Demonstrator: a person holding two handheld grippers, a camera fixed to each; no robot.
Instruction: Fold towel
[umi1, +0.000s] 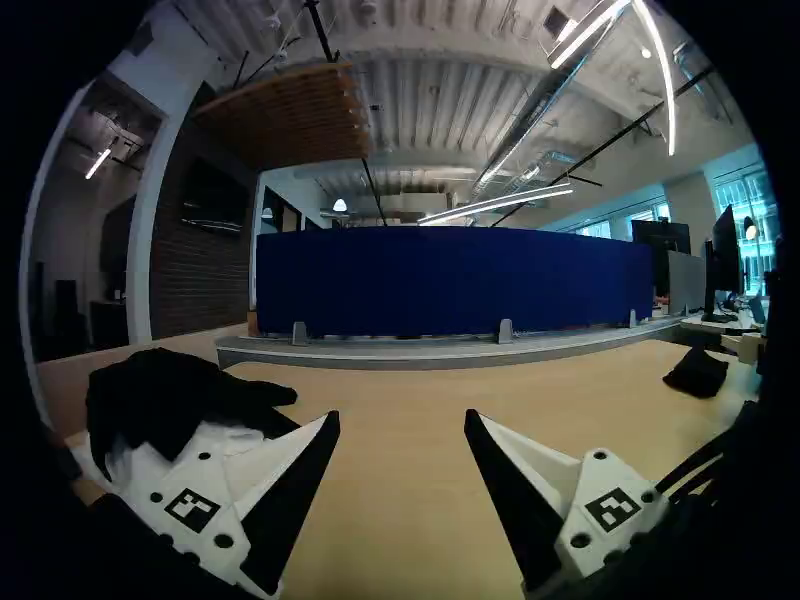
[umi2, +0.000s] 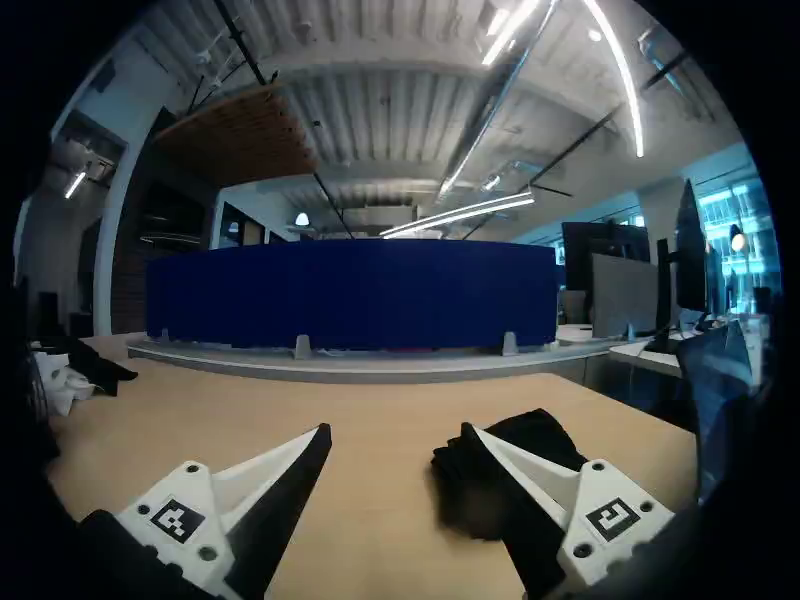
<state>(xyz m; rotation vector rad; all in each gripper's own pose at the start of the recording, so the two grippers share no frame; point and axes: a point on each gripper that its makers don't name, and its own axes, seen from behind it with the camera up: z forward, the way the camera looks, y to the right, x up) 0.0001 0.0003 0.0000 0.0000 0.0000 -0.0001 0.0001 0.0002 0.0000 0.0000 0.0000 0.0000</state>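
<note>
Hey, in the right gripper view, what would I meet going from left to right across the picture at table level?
Black cloth at the far left → picture-left finger of the right gripper → black towel → monitors on the neighbouring desk.

The table (umi1: 400, 450) is smooth matt wood, the towel (umi2: 530, 430) soft black cloth, the divider (umi1: 450, 280) matt blue fabric
</note>
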